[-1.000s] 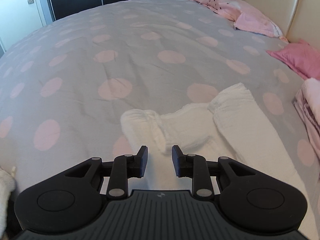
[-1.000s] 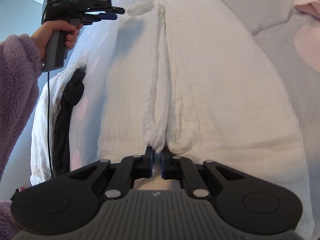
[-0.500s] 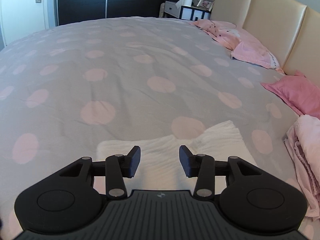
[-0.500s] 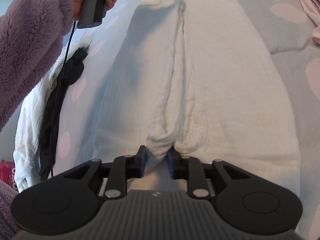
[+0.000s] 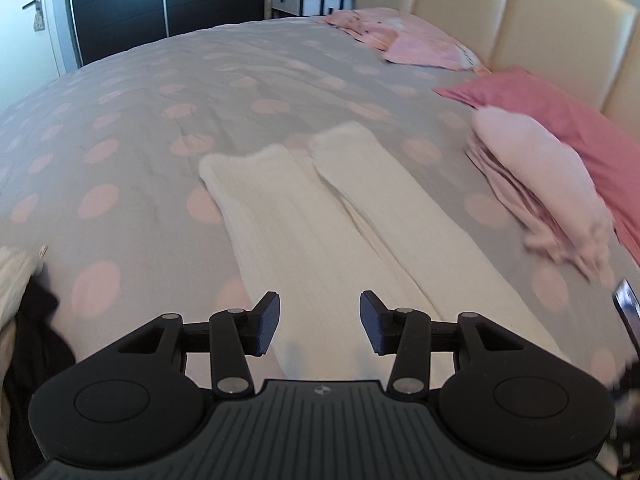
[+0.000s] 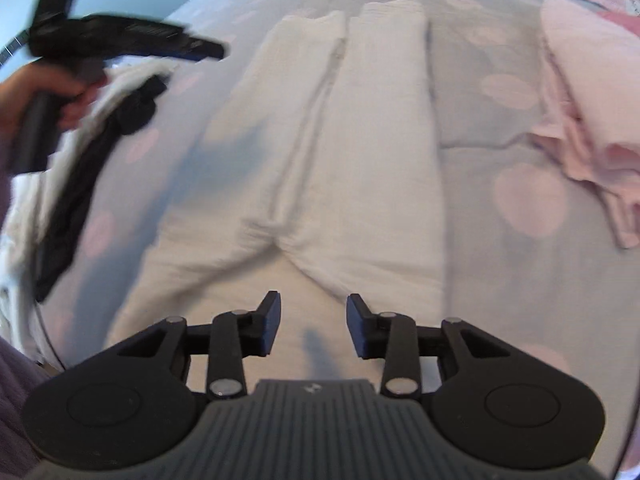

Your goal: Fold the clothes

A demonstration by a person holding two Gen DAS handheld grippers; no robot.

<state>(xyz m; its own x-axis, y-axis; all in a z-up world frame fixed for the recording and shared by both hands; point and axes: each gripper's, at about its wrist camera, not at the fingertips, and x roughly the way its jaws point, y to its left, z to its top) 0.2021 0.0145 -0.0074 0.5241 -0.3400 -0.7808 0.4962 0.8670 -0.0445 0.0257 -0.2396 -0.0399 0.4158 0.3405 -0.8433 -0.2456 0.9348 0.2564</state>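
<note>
I am holding both grippers over a pair of white trousers (image 5: 320, 216) lying flat near the bed's (image 5: 160, 120) foot-side edge, its two legs running side by side toward the middle of the dotted grey cover. The left gripper (image 5: 319, 324) is hanging with its jaws apart, nothing between them. The right gripper (image 6: 313, 325) is opening its jaws above the waist end, nothing between them either, the pads clear of the cloth. A pile of pale pink clothes (image 5: 540, 184) is lying toward the headboard (image 5: 560, 28) side, and a heap of white and black garments (image 6: 80, 152) is sitting at the opposite edge.
</note>
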